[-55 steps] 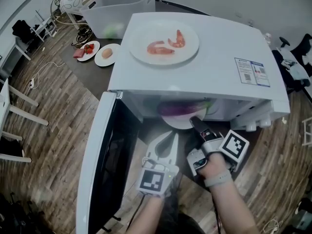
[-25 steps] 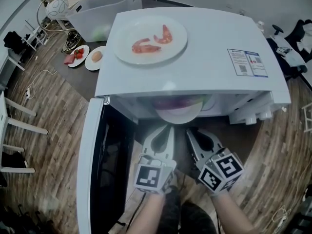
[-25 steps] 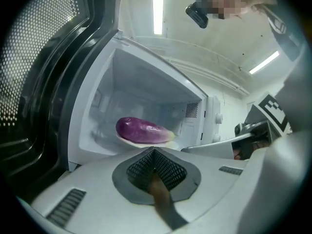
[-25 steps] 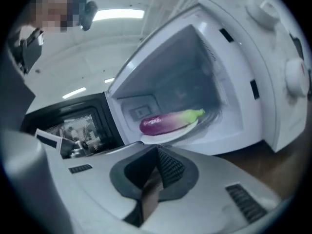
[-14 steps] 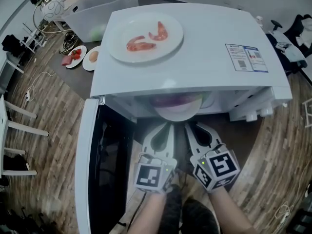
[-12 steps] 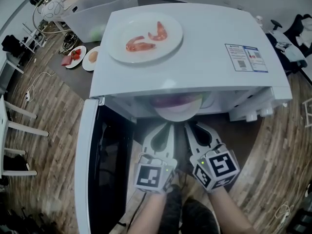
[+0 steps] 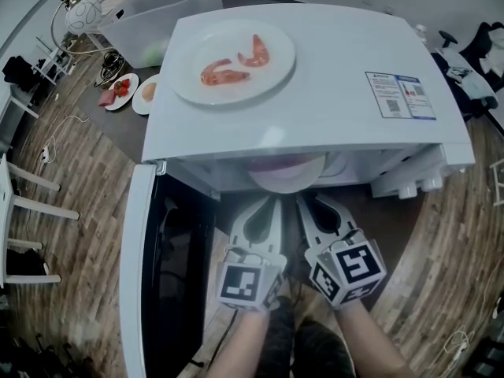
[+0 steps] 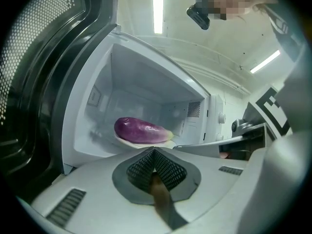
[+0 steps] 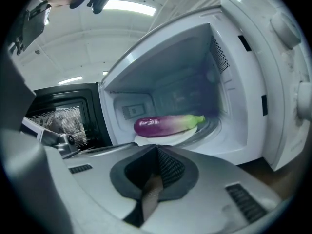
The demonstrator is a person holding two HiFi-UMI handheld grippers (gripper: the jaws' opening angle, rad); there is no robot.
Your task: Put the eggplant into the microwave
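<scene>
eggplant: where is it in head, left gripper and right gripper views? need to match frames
Head view: eggplant mostly hidden, only a purple sliver at centre under the top edge of the microwave.
Left gripper view: eggplant left of centre, inside the cavity, pale stem end to the right.
Right gripper view: eggplant near centre, inside the cavity, green stem end to the right.
Shared landmark: the white plate it lies on.

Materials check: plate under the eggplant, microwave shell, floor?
Plate under the eggplant: glazed white ceramic by its smooth, softly shiny rim; melamine possible. Microwave shell: probably white painted sheet metal, flat with glossy reflections. Floor: wood-grain planks with visible seams; laminate or real wood unclear.
</scene>
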